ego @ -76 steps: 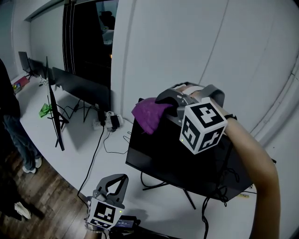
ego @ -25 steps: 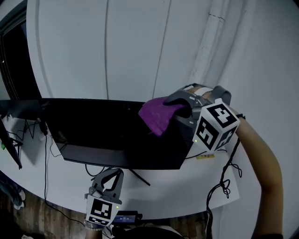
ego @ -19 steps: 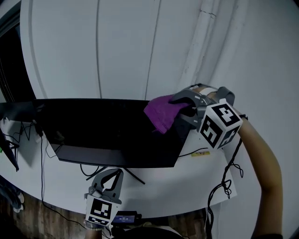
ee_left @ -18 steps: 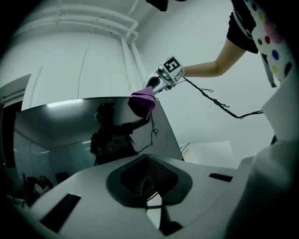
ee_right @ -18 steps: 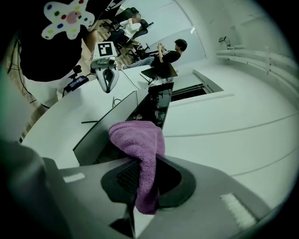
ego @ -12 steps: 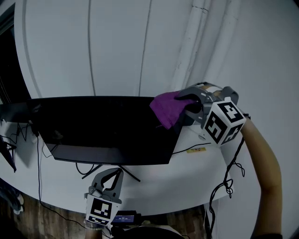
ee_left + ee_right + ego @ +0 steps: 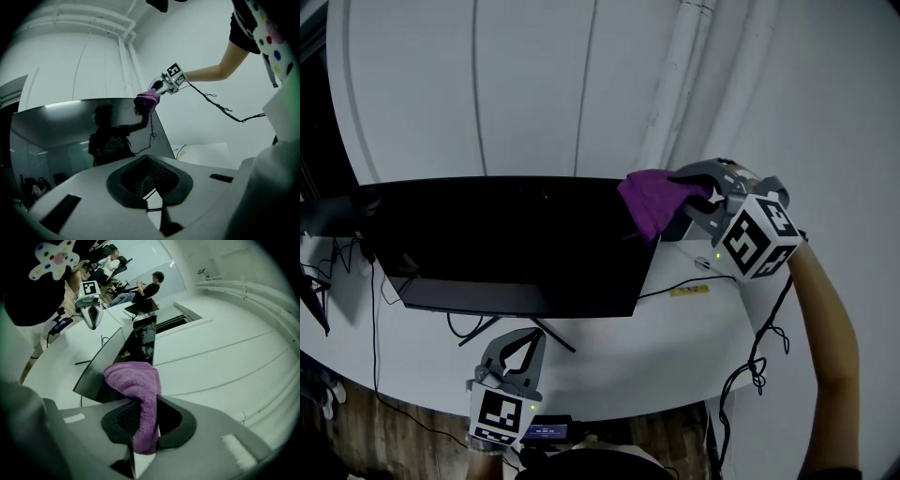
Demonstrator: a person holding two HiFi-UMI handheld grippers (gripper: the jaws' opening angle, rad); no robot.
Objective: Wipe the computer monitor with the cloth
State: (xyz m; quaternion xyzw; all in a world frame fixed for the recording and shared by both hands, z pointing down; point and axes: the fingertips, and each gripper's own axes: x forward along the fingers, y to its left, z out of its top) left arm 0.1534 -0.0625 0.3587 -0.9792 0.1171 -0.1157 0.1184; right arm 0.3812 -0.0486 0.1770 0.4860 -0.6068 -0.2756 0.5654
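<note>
Cloth (image 7: 649, 201), purple and bunched, is pinched between the jaws of the right gripper (image 7: 682, 195) and is held against the upper right corner of the monitor (image 7: 506, 246), which stands on the white desk (image 7: 675, 349). The left gripper (image 7: 523, 343) is held low at the desk's near edge, its jaws closed on nothing. The wiping step is judged to be in hand, at the screen's edge. A leftward sweep across the dark panel is called for next, with light, even pressure so the stand is not tipped.
</note>
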